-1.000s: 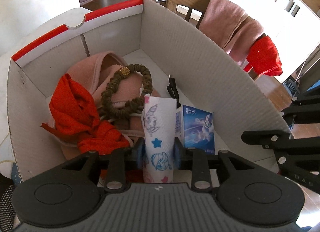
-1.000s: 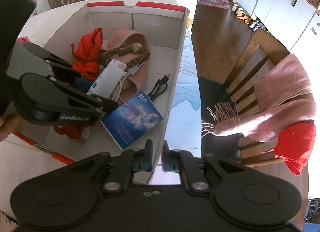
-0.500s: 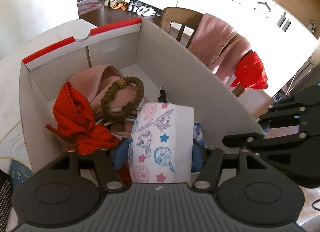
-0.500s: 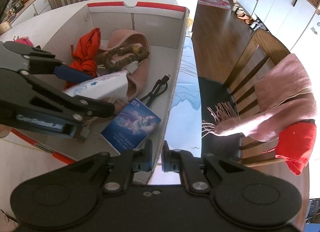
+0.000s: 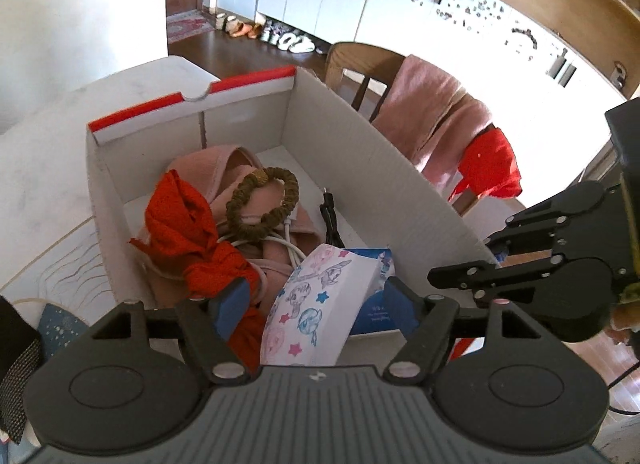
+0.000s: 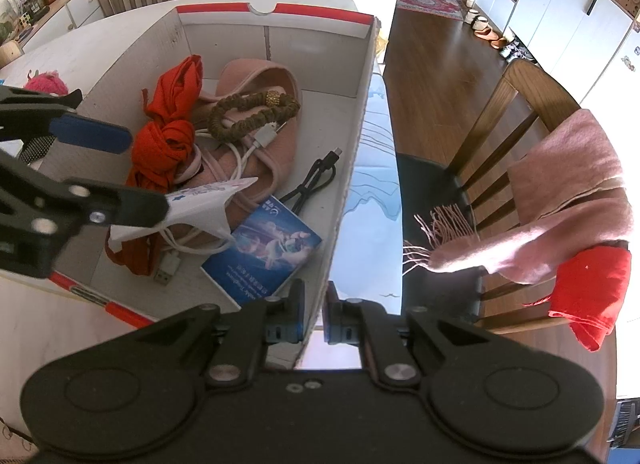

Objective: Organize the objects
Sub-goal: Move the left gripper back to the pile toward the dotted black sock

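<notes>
My left tool (image 5: 316,300), jaws just widening, straddles the cartoon-printed white packet (image 5: 310,314); right tool (image 6: 315,318) pinches the white cardboard box wall (image 6: 340,200).

Box (image 6: 352,136) sits on the counter (image 6: 100,36), chair (image 6: 500,152) off its right wall. In the box: cloth bundle (image 6: 168,136) left, bead ring (image 6: 256,112) on the folded fabric (image 6: 260,80) mid, cable (image 6: 316,180) by the right wall, booklet (image 6: 264,256) nearest. Tissue pack (image 5: 312,312) lies over the booklet's left edge.
</notes>
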The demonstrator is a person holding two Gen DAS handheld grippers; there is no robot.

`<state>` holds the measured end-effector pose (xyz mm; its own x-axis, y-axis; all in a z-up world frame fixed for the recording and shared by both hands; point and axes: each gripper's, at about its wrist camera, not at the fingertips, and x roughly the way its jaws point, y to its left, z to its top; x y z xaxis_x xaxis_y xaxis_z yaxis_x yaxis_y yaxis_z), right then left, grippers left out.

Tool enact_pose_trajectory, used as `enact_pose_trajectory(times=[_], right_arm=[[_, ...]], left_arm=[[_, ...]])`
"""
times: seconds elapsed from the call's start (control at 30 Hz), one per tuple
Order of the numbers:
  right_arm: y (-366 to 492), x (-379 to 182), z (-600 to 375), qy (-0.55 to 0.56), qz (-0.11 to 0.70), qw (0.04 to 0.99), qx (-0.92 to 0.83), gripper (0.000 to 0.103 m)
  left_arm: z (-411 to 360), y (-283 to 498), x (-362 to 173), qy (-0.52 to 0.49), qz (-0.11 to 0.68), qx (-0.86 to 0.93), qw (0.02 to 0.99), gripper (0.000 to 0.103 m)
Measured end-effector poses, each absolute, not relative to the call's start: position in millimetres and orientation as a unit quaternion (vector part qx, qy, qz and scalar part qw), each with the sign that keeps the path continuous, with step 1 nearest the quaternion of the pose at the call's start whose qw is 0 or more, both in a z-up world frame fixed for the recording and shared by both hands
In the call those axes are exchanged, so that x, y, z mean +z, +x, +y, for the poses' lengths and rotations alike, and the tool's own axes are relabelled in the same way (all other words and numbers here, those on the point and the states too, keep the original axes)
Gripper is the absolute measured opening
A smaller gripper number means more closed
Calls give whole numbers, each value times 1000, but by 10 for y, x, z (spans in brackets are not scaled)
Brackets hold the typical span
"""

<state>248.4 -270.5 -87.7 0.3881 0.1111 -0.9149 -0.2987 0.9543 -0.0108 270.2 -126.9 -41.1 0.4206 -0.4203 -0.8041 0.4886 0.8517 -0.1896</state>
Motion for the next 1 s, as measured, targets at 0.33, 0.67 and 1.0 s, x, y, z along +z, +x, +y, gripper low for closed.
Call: enact_pose_trajectory(times=[0.33,0.67,1.0], right_arm=[[2481,-860,-2695,-89,539,828,124,8],[2491,-859,-2698,-92,539,828,125,8],[2490,-852,-2693,-94,540,827,124,8]], left_arm=[[-978,2438,-110,9,429,-242,871,77],[-418,2287,-14,-15,407,-175,896,87],[328,2294,-179,-64,411,-82,906,100]])
